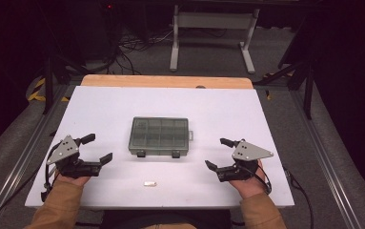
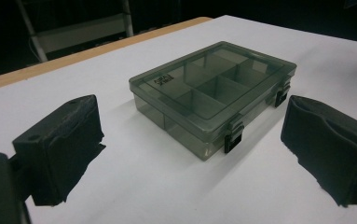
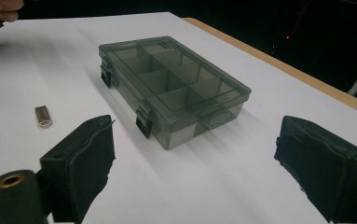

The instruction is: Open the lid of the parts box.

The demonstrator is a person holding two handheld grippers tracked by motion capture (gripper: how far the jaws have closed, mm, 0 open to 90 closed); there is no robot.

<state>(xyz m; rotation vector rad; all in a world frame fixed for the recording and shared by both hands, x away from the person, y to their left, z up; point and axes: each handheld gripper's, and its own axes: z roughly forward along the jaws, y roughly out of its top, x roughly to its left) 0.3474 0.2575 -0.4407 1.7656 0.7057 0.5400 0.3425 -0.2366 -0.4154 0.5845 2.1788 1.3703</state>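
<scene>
So the table [image 1: 99, 109] has a white top with a strip of bare wood along the far edge. A smoky grey box [image 1: 159, 136] sits closed about mid-table, two black latches facing the near side. A little silver piece [image 1: 150, 183] lies near the front edge, apart from the box.

The compartment box [image 1: 159, 136] is smoky translucent plastic with a smooth, glossy lid; its two latches [image 2: 232, 138] are opaque black plastic. The table [image 1: 104, 109] has a matt white top with a bare wood edge strip [image 1: 166, 81]. The small piece [image 3: 43, 115] looks like dull metal. The jaw pads [image 2: 64, 144] are rough, matt black.
</scene>
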